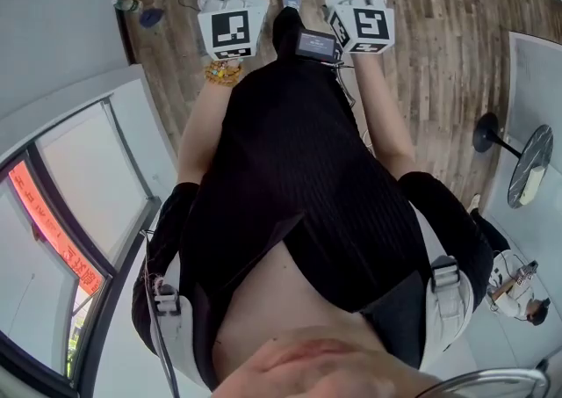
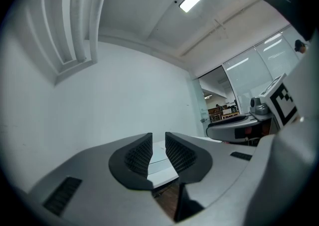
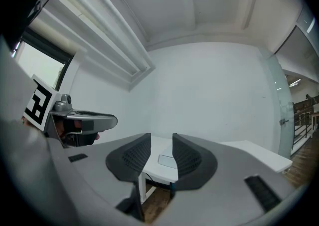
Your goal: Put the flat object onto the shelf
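Left jaws: the left gripper [image 2: 158, 141] has its jaws a narrow gap apart, with nothing between the pads.
Right jaws: the right gripper [image 3: 161, 140] has its jaws somewhat wider apart, and it is also empty.
Pose: both grippers point level and side by side, held out in front of the person over the wooden floor [image 1: 439, 54].
Flat object: a thin pale rectangle [image 3: 166, 159] lies flat on the white counter [image 3: 155, 171], well apart from either gripper.
Direction from the jaws: in the right gripper view it sits straight ahead, framed in the gap between the pads. In the left gripper view only the counter top shows through the gap (the object itself cannot be made out there).
Long axis: too small and foreshortened to tell.
Nearer hand: probably the right, since its jaws already line up with the object.
Shelf: none can be picked out in any view.
Step in hand: an approach, by the look of it, with the pickup not yet begun.
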Demonstrator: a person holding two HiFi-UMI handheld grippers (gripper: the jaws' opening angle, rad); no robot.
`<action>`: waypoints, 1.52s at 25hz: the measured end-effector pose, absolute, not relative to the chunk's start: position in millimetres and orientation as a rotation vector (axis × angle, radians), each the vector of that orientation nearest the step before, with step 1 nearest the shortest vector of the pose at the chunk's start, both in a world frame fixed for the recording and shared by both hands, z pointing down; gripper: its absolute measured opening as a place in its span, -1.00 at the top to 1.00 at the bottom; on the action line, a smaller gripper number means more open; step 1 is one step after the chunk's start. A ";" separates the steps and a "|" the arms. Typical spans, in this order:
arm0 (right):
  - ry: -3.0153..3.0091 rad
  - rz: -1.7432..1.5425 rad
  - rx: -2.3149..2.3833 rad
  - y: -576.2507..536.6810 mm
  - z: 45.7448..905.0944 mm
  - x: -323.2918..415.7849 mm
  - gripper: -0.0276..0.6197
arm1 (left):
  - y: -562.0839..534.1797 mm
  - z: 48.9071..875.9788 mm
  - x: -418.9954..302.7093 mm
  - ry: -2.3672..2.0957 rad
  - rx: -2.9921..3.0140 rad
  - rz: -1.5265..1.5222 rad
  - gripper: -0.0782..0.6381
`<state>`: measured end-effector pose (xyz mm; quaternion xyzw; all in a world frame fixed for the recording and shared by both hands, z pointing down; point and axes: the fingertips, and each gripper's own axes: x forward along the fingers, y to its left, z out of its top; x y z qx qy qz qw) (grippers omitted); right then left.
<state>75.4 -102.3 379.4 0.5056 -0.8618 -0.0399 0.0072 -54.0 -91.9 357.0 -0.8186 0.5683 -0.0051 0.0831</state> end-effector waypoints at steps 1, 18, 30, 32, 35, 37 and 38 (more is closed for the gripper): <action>-2.693 -0.127 1.585 -98.7 379.6 75.6 0.47 | -88.5 356.8 -53.1 1.693 -2.444 -0.014 0.55; -2.698 -0.173 1.599 -71.5 380.3 61.4 0.71 | -63.3 354.3 -68.9 1.727 -2.391 0.014 0.72; -2.668 -0.218 1.560 -63.6 385.6 52.2 0.73 | -56.8 353.8 -70.5 1.726 -2.380 0.008 0.73; -2.668 -0.218 1.555 -64.1 386.1 51.6 0.73 | -57.8 355.4 -70.5 1.728 -2.382 0.003 0.73; -2.666 -0.222 1.549 -62.4 387.0 49.6 0.73 | -57.1 357.1 -72.0 1.728 -2.382 -0.001 0.73; -2.666 -0.224 1.547 -62.1 387.3 48.1 0.74 | -57.0 357.4 -73.4 1.728 -2.381 -0.002 0.73; -2.665 -0.225 1.547 -62.2 387.3 47.9 0.74 | -57.4 357.5 -73.6 1.729 -2.382 -0.002 0.73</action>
